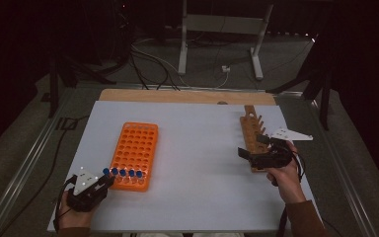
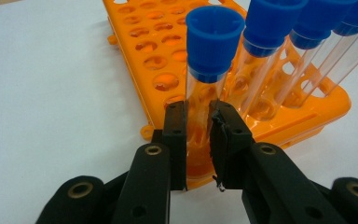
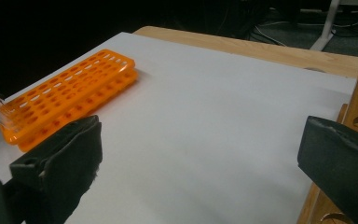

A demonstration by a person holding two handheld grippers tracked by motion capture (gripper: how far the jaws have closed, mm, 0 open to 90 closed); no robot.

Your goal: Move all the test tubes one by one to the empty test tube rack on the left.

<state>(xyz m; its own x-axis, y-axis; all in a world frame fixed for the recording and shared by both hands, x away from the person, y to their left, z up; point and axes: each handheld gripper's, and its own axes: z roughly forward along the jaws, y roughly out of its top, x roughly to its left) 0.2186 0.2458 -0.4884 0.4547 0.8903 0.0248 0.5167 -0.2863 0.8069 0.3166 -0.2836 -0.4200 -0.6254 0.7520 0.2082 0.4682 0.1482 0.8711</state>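
The left claw (image 2: pixel 198 140) is clenched on the end blue-capped tube (image 2: pixel 208 70) in the orange rack (image 1: pixel 134 154), near the table's front left corner. Best lift it straight up along its hole. The right claw (image 3: pixel 196 163) gapes, released, beside the wooden rack (image 1: pixel 253 136).

From the high view I see a dim room whose far background falls into near black, while the white table (image 1: pixel 192 163) is the brightest surface, evenly lit from above with only faint, soft shadows. My left gripper view is bright and fairly crisp on the blue-capped tubes (image 2: pixel 214 42), with glints of glare on their clear walls. My right gripper view is softer, its nearest black parts blurred and its upper left corner dark.
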